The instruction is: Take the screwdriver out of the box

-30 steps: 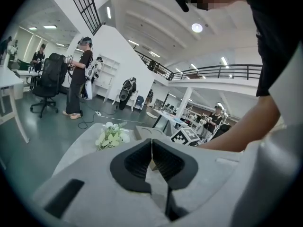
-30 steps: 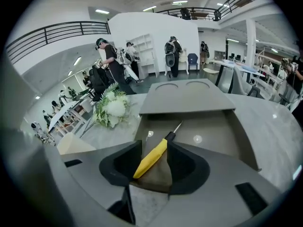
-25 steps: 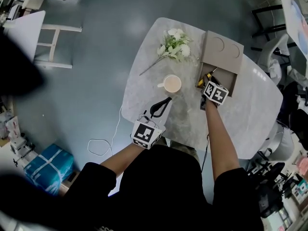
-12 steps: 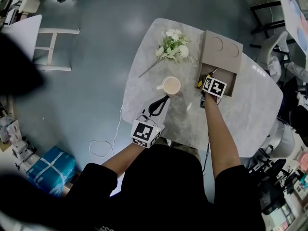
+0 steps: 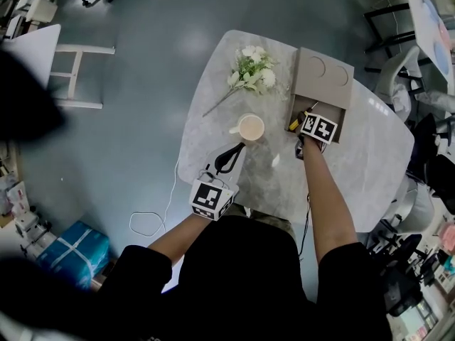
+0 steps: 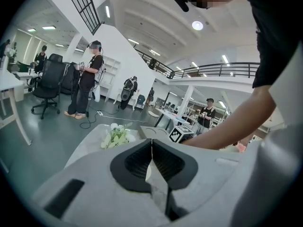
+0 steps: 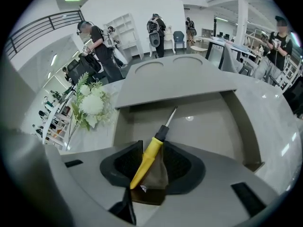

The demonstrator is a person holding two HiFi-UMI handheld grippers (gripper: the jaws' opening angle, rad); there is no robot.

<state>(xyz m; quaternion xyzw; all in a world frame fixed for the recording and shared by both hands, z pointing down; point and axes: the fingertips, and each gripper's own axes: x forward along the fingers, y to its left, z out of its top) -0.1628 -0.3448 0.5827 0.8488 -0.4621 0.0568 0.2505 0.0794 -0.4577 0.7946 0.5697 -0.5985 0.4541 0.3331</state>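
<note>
An open cardboard box (image 7: 246, 131) sits on the marble table (image 5: 370, 162), toward the upper right of the head view, with its lid (image 7: 175, 79) folded back flat behind it and showing two round marks. The only thing inside is the screwdriver (image 7: 156, 142). It lies aslant at the near left of the box floor, its metal tip aimed toward the lid and its yellow handle toward the bottom of the right gripper view. Left of the box stands a pale cup (image 5: 250, 127); I cannot tell whether it holds anything. Above the cup lies a bunch of white flowers (image 5: 252, 68). The right gripper (image 7: 152, 148) is tipped steeply down into the near end of the box. Its jaws are wide and closing, with the yellow handle between them. The handle rests against the left pad, while a gap shows between it and the right pad, so there is no grip on it. The right forearm runs from the lower middle of the head view straight up to the box. The left gripper (image 6: 151, 143) sits near the table's near edge, below the cup and pointing toward it at a shallow slope. Its jaw tips are pressed together with nothing between them, and the left arm is bent in close to the body.
</note>
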